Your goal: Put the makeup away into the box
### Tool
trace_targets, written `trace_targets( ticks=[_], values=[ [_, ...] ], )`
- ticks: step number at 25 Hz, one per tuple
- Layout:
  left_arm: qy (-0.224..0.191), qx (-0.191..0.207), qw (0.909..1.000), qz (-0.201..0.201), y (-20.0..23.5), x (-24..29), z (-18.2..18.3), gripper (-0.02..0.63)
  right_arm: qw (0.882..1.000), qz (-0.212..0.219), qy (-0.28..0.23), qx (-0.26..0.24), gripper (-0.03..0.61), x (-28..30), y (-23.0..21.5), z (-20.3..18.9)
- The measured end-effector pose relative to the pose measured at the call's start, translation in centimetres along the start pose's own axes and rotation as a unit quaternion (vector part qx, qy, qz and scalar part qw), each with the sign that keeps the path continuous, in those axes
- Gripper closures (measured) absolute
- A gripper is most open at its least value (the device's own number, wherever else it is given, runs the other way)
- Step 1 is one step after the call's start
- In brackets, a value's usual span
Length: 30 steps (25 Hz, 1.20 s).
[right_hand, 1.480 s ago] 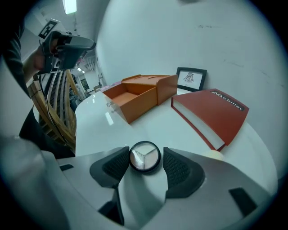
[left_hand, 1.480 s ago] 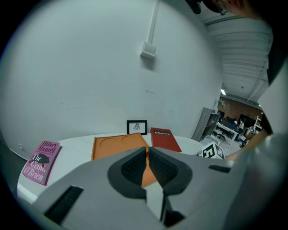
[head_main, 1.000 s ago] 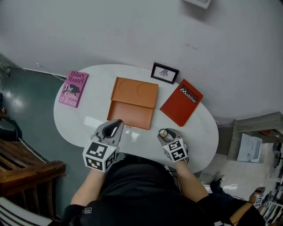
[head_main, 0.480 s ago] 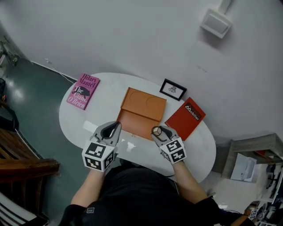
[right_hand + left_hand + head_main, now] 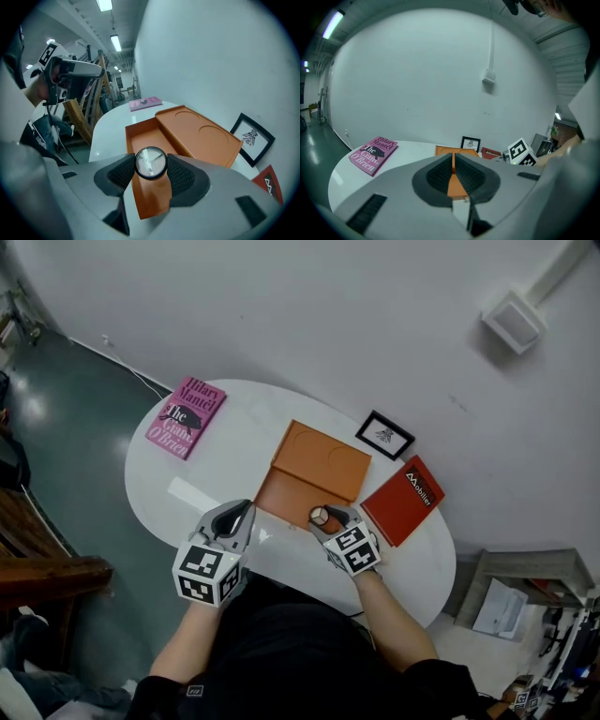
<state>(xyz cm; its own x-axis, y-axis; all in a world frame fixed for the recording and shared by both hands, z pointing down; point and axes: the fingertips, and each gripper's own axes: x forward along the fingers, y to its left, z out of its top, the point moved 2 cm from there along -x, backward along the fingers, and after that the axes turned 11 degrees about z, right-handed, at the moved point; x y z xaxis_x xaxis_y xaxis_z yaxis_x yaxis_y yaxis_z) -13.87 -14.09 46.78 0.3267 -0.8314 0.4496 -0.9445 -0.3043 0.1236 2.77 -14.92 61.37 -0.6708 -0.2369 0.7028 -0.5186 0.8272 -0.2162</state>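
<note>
Right gripper moved over box; makeup jar clamped between jaws.

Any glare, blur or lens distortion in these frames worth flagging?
Head view: sharp, a bright glare streak on the white table. Left gripper view: heavy fisheye with dark corners, near fingers soft. Right gripper view: same fisheye, ceiling lights blown out, held makeup jar sharp.

books: 2 | orange box: 1 | framed picture: 1 | makeup jar: 1
</note>
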Motion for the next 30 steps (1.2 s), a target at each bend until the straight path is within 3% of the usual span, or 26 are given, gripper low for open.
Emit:
trace_targets(
  ticks=[11, 17, 23, 30],
  values=[
    [0.007, -0.018, 0.9998, 0.001, 1.4, 0.0, -1.3, 0.588, 0.992, 0.017, 0.127, 0.014, 0.365, 4.6, -1.3, -2.2],
    [0.005, -0.023, 0.9997, 0.004, 2.0, -0.3, -1.3, 0.588, 0.986, 0.017, 0.162, 0.030, 0.365, 5.0, -1.6, -2.2],
    [0.003, -0.022, 0.9997, -0.005, 2.1, -0.3, -1.2, 0.588, 0.988, 0.010, 0.149, 0.032, 0.365, 4.9, -1.7, -2.2],
    [-0.005, -0.019, 0.9997, -0.018, 2.6, -0.2, -0.4, 0.588, 0.996, 0.000, 0.082, 0.046, 0.365, 3.2, -0.9, -0.6]
  ],
)
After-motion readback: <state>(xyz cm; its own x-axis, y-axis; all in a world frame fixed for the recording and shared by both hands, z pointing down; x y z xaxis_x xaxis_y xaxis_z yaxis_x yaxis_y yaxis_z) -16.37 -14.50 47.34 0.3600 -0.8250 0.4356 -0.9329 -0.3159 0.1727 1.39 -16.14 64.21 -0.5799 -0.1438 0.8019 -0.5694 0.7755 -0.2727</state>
